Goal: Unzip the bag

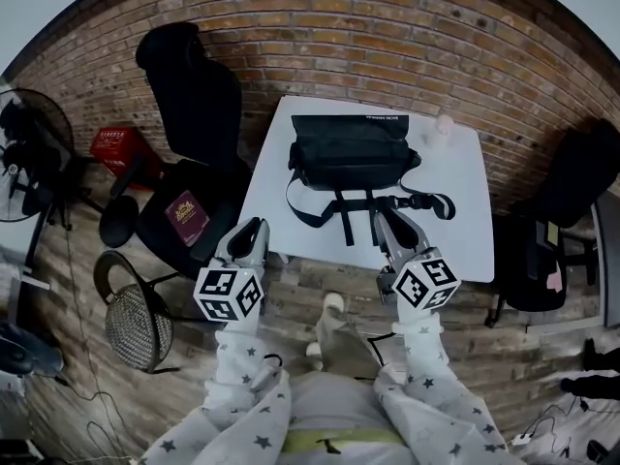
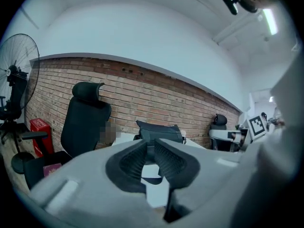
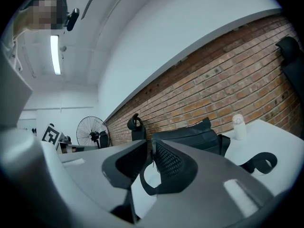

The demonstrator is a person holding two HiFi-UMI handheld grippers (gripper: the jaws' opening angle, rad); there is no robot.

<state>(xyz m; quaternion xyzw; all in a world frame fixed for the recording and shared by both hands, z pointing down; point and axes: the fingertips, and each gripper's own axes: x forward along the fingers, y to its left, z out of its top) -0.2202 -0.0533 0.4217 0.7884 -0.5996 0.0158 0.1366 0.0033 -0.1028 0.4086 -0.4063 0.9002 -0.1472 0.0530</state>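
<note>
Approach stage: left gripper [image 1: 250,231] and right gripper [image 1: 388,223], jaws slightly parted and empty, hover short of the bag [image 1: 351,151]; next, locate its zipper pull.

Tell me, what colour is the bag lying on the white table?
The bag is plain black all over; the head view shows it best.

Print [image 1: 387,118] on bag [image 1: 351,151] illegible

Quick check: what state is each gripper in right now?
Left gripper: open, jaws only slightly apart, holding nothing.
Right gripper: open, jaws only slightly apart, holding nothing.
</note>
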